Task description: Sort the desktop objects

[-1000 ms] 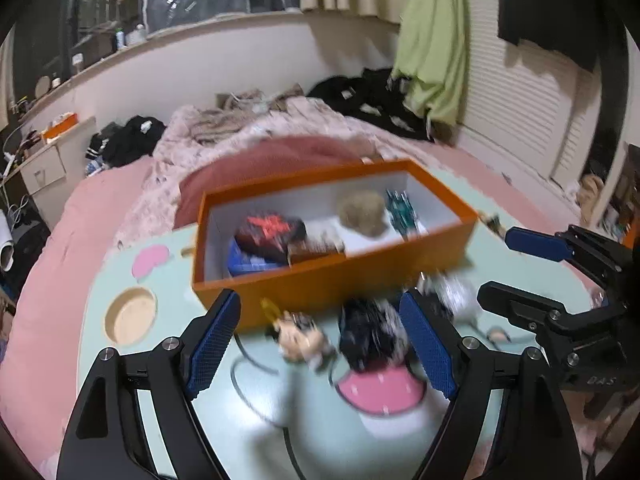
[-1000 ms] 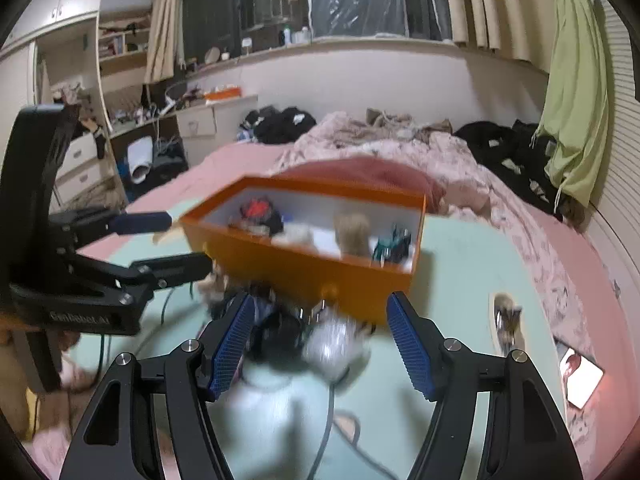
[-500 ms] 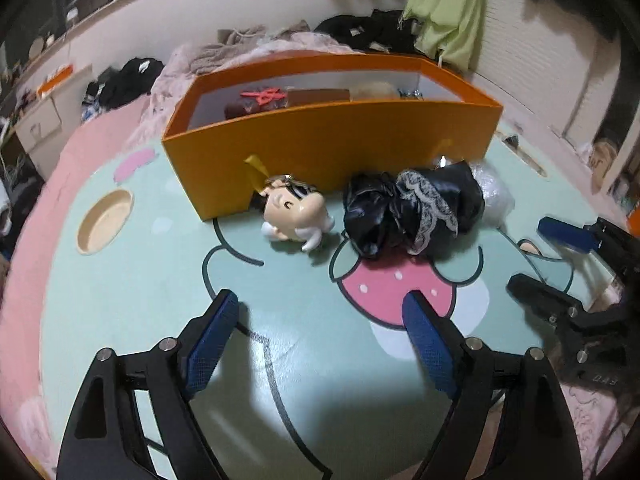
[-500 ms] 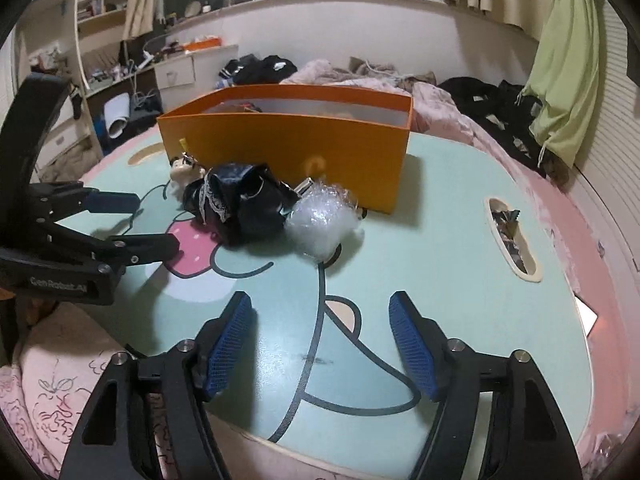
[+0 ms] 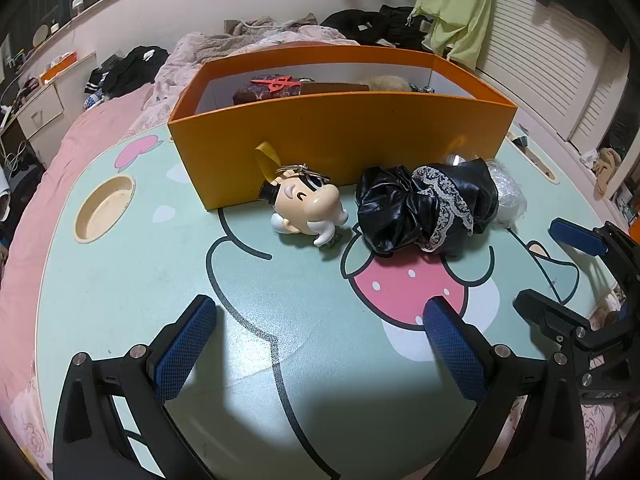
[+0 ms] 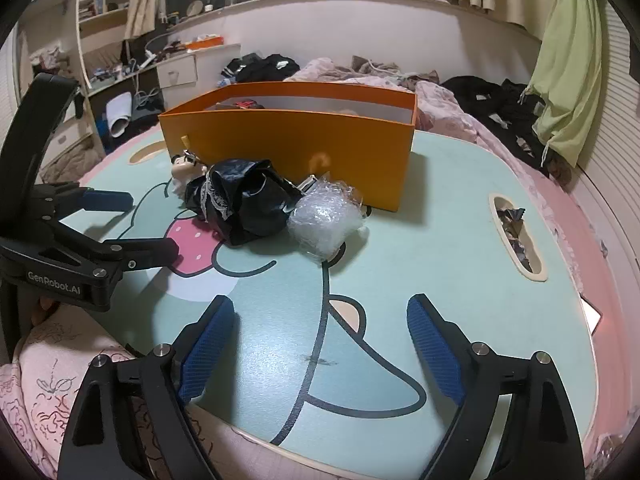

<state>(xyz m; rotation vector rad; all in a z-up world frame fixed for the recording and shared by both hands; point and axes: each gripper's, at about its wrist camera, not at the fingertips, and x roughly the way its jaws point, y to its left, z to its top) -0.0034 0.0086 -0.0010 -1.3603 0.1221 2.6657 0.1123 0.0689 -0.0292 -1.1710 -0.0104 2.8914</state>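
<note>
An orange box (image 5: pixel 340 136) holding several items stands at the back of the pale green table (image 5: pixel 140 280); it also shows in the right wrist view (image 6: pixel 288 136). In front of it lie a cartoon head keychain (image 5: pixel 308 208), a black lace-trimmed bundle (image 5: pixel 424 208) and a clear bubble-wrap wad (image 6: pixel 324 216). My left gripper (image 5: pixel 320 344) is open and empty, low over the table's front, well short of the keychain. My right gripper (image 6: pixel 320 344) is open and empty, near the front edge, short of the wad.
A round cup recess (image 5: pixel 105 208) is sunk into the table at the left. A slot (image 6: pixel 516 236) with scraps is at the right. A phone (image 6: pixel 590 312) lies at the right edge. A bed with clothes lies behind the table.
Both grippers have pulled back and dropped low toward the table's front edge. The box and loose items now sit farther away. Both jaws stay open.
</note>
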